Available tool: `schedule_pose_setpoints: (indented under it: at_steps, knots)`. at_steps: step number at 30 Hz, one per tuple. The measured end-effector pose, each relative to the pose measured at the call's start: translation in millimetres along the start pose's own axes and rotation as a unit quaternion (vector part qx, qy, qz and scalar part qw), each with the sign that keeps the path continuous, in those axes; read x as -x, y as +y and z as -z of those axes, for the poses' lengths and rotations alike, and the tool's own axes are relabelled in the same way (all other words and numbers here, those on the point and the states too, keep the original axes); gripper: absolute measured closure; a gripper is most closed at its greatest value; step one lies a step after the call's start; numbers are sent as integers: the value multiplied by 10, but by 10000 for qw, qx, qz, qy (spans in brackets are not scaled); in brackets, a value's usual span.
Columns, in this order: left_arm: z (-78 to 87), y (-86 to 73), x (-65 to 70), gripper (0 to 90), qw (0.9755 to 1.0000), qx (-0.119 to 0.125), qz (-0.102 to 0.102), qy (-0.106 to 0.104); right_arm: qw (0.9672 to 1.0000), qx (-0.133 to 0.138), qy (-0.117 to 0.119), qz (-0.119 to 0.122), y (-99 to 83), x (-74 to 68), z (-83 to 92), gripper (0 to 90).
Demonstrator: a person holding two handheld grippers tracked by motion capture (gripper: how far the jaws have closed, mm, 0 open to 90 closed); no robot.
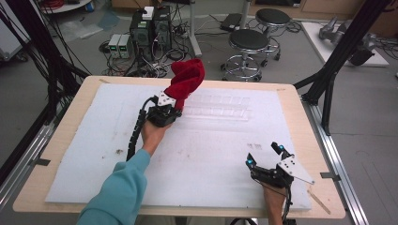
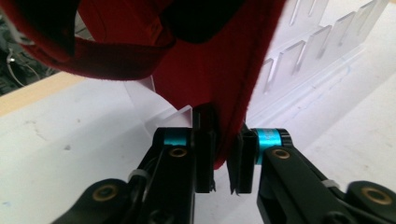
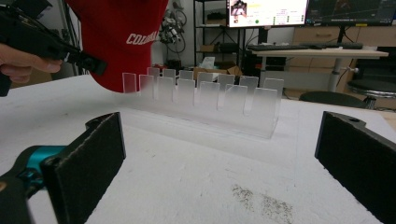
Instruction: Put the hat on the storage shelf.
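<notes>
Two grippers in play. Left gripper: fingers clamped on the fabric edge of a red cap, which hangs lifted off the table near the far edge, left of centre. The left gripper view shows the cloth pinched between the two pads, crown and strap bunched above. The right gripper view shows white lettering on the cap front, partly cut off and not fully legible.

Clear acrylic slotted rack lies on the white foam sheet just right of the cap, towards the far edge. Its upright tabs stand in two rows; the cap's lower edge sits at, or just behind, the leftmost tabs. Contact cannot be confirmed.

Right gripper: fingers wide apart, holding nothing, resting low near the near right corner, well apart from the rack and pointed at it.

Judged step: cap is being carried to the rack, placement not yet done.

Next move likely calls for lowering the cap onto or between the tabs at the rack's left end, keeping the pinch until the fabric is supported. The light rack may slide; the idle right gripper could brace it.
</notes>
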State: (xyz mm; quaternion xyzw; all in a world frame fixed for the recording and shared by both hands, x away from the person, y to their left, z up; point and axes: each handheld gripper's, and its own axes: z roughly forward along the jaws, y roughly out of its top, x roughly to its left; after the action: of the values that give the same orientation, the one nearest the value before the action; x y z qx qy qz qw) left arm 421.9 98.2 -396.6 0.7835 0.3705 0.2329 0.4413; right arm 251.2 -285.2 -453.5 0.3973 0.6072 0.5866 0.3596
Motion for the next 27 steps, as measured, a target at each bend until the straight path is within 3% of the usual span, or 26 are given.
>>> schedule_pose_setpoints:
  at_steps: [3,6,8,11,13,15,16,20,21,24,27]
  knots:
    - [14,1,5,614,10000,4,71,26,10000,18,1,-9,-2,5,4,5]
    - [58,6,-3,524,9999,57,90,23,10000,33,-1,-36,-2,12,6,5]
    - [92,-7,-4,388,9998,-11,183,69,10000,40,4,-5,-2,10,5,5]
    - [178,-65,-7,226,9998,-54,162,73,10000,46,5,-4,-2,11,6,6]
    - [288,-125,-19,204,9999,142,68,-31,10000,46,6,-36,-2,8,8,5]
    - [423,-164,-52,178,9998,64,-14,-205,10000,49,6,-24,-2,8,9,5]
    - [527,-196,-81,162,9990,83,-63,-436,10000,54,7,-22,-3,9,9,5]
    - [940,-399,-143,151,9944,656,-433,-705,10000,52,5,-12,-3,6,10,5]
    - [1074,-482,-191,152,9927,799,-390,-819,10000,58,-14,11,-4,4,9,5]
    - [1334,-693,-329,152,9902,982,-448,-890,10000,60,-16,23,-6,-3,11,6]
    - [1562,-954,-497,152,9874,1268,-462,-826,10000,71,-9,38,-6,-1,11,5]
